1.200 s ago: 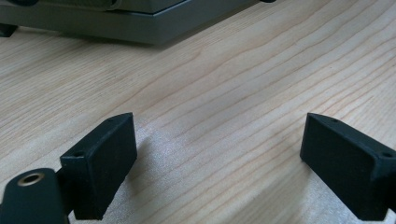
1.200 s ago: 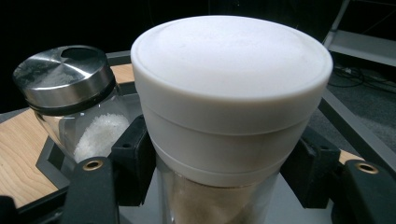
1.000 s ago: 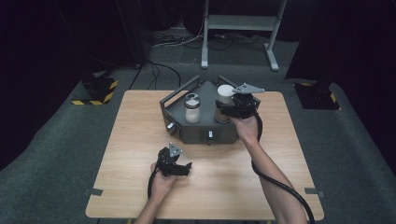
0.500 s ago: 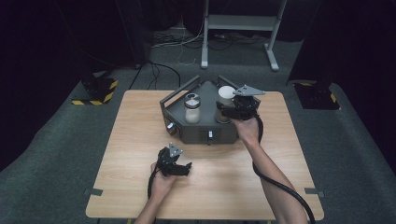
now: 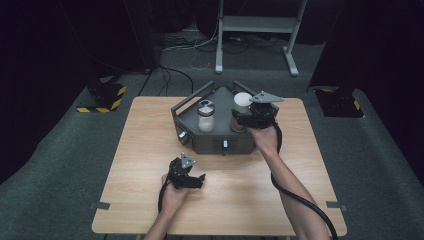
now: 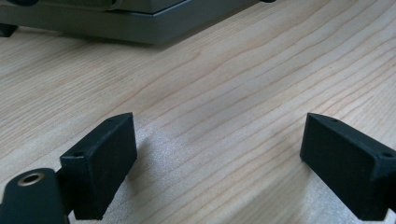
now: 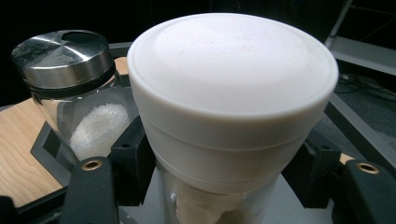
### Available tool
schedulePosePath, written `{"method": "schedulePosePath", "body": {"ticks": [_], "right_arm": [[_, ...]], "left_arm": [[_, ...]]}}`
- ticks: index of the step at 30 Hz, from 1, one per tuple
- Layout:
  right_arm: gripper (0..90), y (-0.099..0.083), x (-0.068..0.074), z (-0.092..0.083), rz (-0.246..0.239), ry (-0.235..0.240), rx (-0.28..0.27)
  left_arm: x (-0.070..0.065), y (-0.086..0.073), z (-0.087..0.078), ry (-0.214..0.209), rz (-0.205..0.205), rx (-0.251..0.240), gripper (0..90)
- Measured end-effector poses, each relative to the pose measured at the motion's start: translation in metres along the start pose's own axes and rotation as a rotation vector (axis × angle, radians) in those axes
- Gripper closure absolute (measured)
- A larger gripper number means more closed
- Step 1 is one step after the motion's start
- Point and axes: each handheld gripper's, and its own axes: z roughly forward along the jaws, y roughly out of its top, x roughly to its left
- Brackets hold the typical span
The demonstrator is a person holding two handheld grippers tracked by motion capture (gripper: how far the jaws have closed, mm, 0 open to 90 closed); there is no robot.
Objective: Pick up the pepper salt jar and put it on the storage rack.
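Note:
A glass jar with a white lid (image 5: 243, 99) (image 7: 232, 88) stands in the right half of a grey angular tray (image 5: 210, 143) at the table's far middle. My right gripper (image 5: 239, 119) (image 7: 224, 170) is shut on this jar just below the lid, one black jaw on each side. Next to the jar in the tray is a glass shaker with a metal lid (image 5: 206, 115) (image 7: 65, 74), holding white grains. My left gripper (image 5: 198, 179) (image 6: 217, 158) rests low over the wooden table (image 5: 145, 150) in front of the tray, open, with bare wood between its jaws.
The tray has raised rails at its back edges and small knobs on its front wall. The table's near edge lies close behind the left hand. Dark floor, cables and a metal stand leg (image 5: 290, 55) lie beyond the table.

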Motion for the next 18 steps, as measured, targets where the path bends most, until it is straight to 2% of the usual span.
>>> {"method": "schedulePosePath", "body": {"ticks": [3,5,9,18], "right_arm": [[31.4,-0.002,-0.004,0.0,0.01,0.016,-0.007],[25.1,-0.003,-0.008,0.0,0.029,0.031,-0.015],[17.2,-0.006,-0.012,-0.001,0.033,0.045,-0.02],[13.0,-0.017,-0.011,-0.009,0.06,0.039,-0.04]], "left_arm": [[0.0,0.0,0.0,0.0,0.001,0.0,10.6],[0.0,0.0,0.0,0.0,0.001,0.0,10.7],[0.0,0.0,0.0,0.0,0.001,0.001,10.7],[0.0,0.0,0.0,0.001,0.003,0.003,10.7]]}}
